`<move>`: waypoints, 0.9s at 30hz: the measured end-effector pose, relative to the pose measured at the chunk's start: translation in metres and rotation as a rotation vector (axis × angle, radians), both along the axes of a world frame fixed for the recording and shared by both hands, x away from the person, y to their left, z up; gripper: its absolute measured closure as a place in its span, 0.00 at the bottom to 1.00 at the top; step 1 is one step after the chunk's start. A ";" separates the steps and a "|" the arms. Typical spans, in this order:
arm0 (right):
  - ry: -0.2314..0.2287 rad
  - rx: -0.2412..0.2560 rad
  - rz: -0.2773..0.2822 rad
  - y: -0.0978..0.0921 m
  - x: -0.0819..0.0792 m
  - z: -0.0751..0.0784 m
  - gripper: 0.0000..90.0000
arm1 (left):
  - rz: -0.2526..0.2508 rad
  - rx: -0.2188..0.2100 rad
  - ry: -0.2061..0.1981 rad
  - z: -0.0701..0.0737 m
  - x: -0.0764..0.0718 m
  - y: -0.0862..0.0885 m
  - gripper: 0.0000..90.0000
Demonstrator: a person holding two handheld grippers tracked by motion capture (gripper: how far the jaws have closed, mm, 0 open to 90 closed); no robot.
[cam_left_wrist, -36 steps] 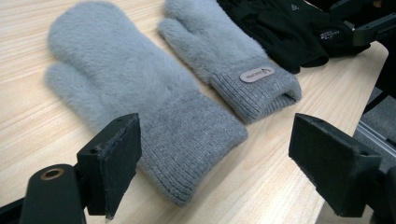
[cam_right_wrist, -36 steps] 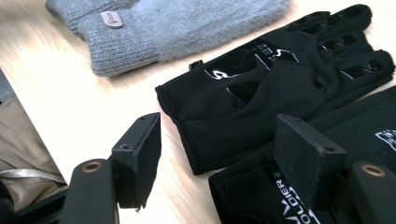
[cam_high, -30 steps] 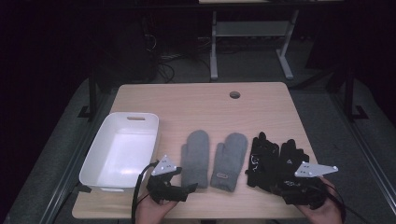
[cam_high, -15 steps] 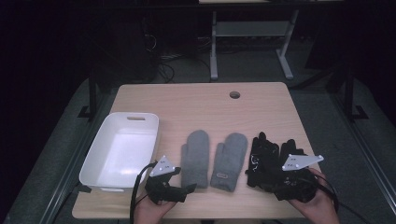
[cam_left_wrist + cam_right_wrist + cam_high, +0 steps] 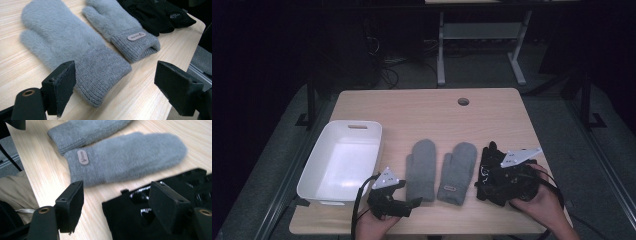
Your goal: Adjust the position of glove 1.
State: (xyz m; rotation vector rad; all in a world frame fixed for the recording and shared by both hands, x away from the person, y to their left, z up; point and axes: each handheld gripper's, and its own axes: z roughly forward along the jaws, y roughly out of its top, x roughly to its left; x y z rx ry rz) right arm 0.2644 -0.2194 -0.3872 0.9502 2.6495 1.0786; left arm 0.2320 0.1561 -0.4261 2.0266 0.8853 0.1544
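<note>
While both tongs are held spread, the right tongs (image 5: 116, 206) are poised over the black gloves' (image 5: 492, 172) cuff edge, nearer than the left tongs (image 5: 115, 86).

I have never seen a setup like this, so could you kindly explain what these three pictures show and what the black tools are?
A person sits at a light wooden table, holding a hand-held black gripper in each hand: the left gripper and the right gripper. One picture looks down from above; the other two come from cameras riding on each gripper, looking past its two fingers. On the table lie a white plastic tub, two fluffy grey mittens and black gloves. Both grippers are open and hold nothing; the right one hovers over the black gloves.
</note>
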 end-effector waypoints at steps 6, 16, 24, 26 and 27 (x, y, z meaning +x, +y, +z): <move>0.007 -0.019 0.030 0.010 0.010 0.005 0.31 | -0.003 -0.002 -0.008 0.001 0.000 0.001 0.19; 0.022 -0.053 0.088 0.035 0.026 0.012 0.31 | 0.008 -0.018 -0.017 0.003 0.001 0.006 0.19; 0.036 -0.094 0.134 0.054 0.044 0.013 0.33 | 0.021 -0.033 -0.016 0.003 0.002 0.008 0.19; 0.039 -0.094 0.142 0.058 0.049 0.014 0.33 | 0.023 -0.035 -0.012 0.003 0.001 0.007 0.19; 0.042 -0.093 0.145 0.059 0.051 0.014 0.33 | 0.023 -0.035 -0.010 0.003 0.001 0.007 0.19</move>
